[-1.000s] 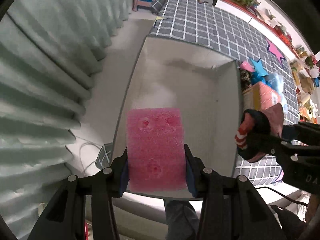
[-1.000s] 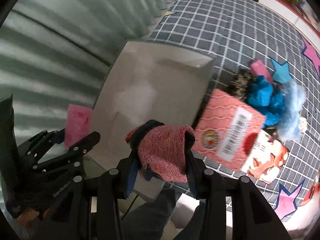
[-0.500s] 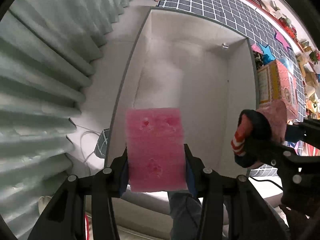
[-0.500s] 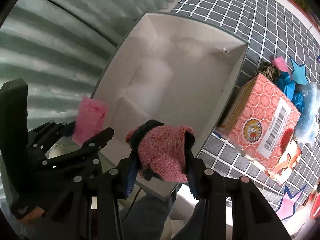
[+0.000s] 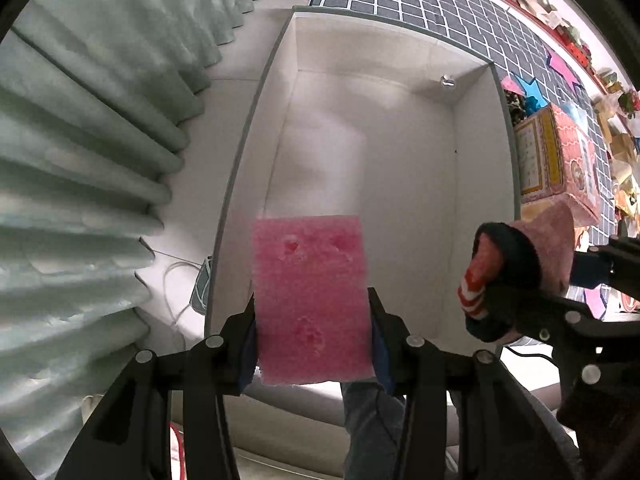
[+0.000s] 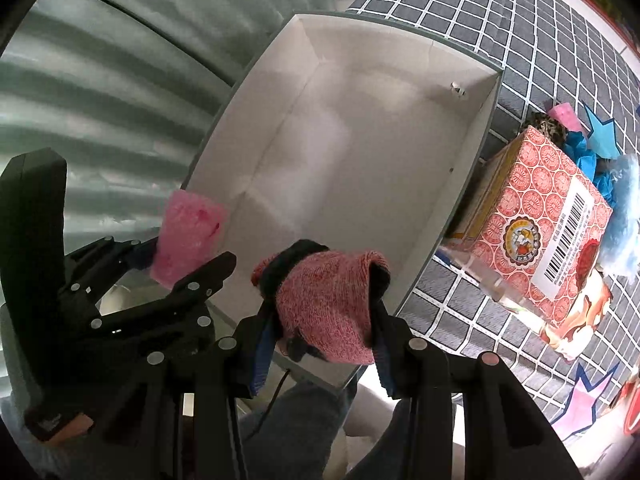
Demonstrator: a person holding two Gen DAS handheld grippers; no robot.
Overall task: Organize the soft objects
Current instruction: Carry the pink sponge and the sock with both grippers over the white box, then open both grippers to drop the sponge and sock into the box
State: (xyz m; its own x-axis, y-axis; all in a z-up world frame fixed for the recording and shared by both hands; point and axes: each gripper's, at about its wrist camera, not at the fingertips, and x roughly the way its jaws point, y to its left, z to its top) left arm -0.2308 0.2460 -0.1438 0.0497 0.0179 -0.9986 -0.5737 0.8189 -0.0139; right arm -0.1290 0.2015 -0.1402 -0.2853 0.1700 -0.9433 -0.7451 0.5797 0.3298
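Note:
My left gripper (image 5: 312, 316) is shut on a pink sponge (image 5: 310, 296), held over the near end of an open white box (image 5: 384, 168). My right gripper (image 6: 324, 320) is shut on a red knitted sock (image 6: 326, 308) with a dark cuff, over the box's near right corner. The sock (image 5: 516, 276) and right gripper also show at the right of the left wrist view. The sponge (image 6: 188, 236) and left gripper show at the left of the right wrist view. Nothing lies in the box (image 6: 360, 152) except a small fitting on its far wall.
A red patterned carton (image 6: 544, 232) stands right of the box on a grey checked mat (image 6: 520, 20). Blue fluffy items (image 6: 616, 208) and star shapes lie beyond it. A green pleated curtain (image 5: 80, 152) hangs at the left. A cable (image 5: 176, 280) lies on the floor.
Both grippers have moved forward and higher over the box with their objects still held. The box's whole inside now shows.

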